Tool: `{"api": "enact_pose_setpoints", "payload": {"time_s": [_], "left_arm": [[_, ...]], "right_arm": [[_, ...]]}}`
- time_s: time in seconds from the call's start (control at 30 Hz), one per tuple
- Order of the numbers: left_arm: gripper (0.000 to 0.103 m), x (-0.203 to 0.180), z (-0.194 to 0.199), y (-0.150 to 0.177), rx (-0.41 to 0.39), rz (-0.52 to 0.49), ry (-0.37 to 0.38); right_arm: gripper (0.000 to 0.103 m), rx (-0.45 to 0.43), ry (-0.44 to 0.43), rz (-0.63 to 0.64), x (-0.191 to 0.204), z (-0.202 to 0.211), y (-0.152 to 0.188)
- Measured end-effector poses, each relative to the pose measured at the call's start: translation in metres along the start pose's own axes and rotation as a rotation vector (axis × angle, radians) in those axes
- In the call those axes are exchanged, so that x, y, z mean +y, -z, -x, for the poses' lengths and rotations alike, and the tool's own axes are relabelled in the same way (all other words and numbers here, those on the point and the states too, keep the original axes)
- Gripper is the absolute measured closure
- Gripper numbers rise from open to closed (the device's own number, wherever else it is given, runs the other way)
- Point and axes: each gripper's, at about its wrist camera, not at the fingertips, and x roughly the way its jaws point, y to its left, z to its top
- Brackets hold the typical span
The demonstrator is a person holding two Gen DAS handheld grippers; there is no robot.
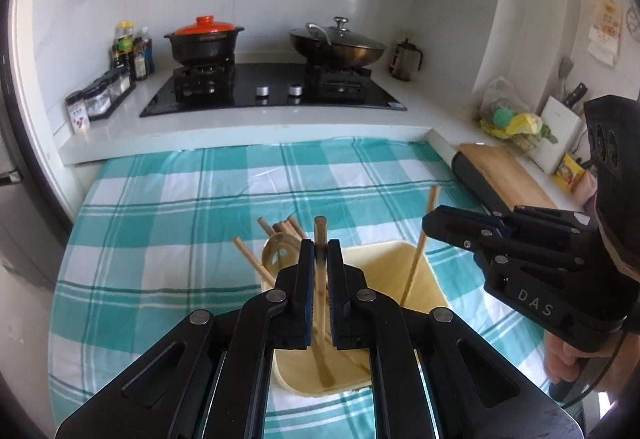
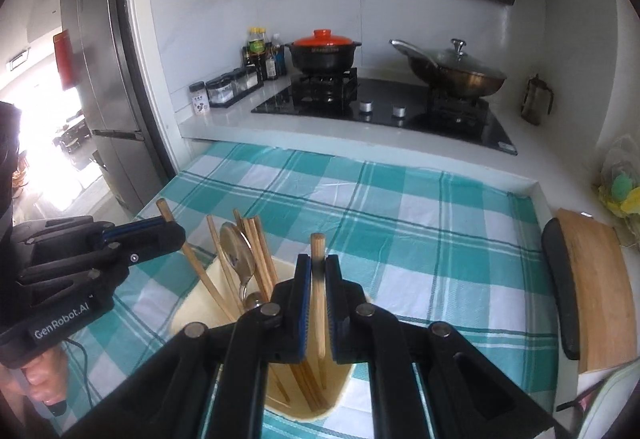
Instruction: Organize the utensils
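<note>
My left gripper (image 1: 320,248) is shut on a wooden chopstick (image 1: 320,229) whose lower end reaches down into the cream utensil holder (image 1: 380,267) on the checked cloth. To its right, my right gripper (image 1: 429,225) is shut on another chopstick (image 1: 416,263), also slanting into the holder. In the right wrist view the right gripper (image 2: 318,265) clamps its chopstick (image 2: 318,295) over the holder (image 2: 192,313). The left gripper (image 2: 178,235) pinches its chopstick (image 2: 192,263) at the left. Several chopsticks and a metal spoon (image 2: 236,251) stand in the holder.
The teal checked cloth (image 1: 180,199) covers the table. Behind it is a counter with a gas hob (image 1: 272,91), an orange-lidded clay pot (image 1: 204,37), a lidded wok (image 1: 338,45) and spice jars (image 1: 100,95). A wooden cutting board (image 2: 596,287) lies at the right; a fridge (image 2: 100,79) stands left.
</note>
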Motion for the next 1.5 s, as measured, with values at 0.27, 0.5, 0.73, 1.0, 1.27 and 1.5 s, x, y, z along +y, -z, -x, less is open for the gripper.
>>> {"api": "enact_pose_setpoints", "payload": {"time_s": [0.27,0.5,0.73,1.0,1.27,1.5], "left_arm": [[0.025,0.008,0.03,0.015,-0.078,-0.027,-0.104],[0.001,-0.019,0.075,0.063,-0.194,-0.14,-0.317],[0.001,-0.056,0.118,0.126,-0.234,-0.116,-0.388],[0.001,-0.057,0.15,0.178,-0.125,-0.031,-0.289],[0.0,-0.07,0.16,0.197,-0.101,-0.019,-0.311],[0.0,-0.07,0.162,0.198,-0.09,-0.019,-0.316]], "right_arm": [[0.05,-0.087,-0.12,-0.131,-0.016,0.008,0.009],[0.03,-0.138,0.007,-0.115,-0.013,0.058,0.049],[0.012,-0.133,0.132,-0.072,0.026,0.121,0.108],[0.0,-0.148,0.277,-0.048,0.077,0.166,0.17],[0.0,-0.169,0.284,-0.102,0.088,0.185,0.197],[0.0,-0.178,0.302,-0.111,0.087,0.198,0.205]]}}
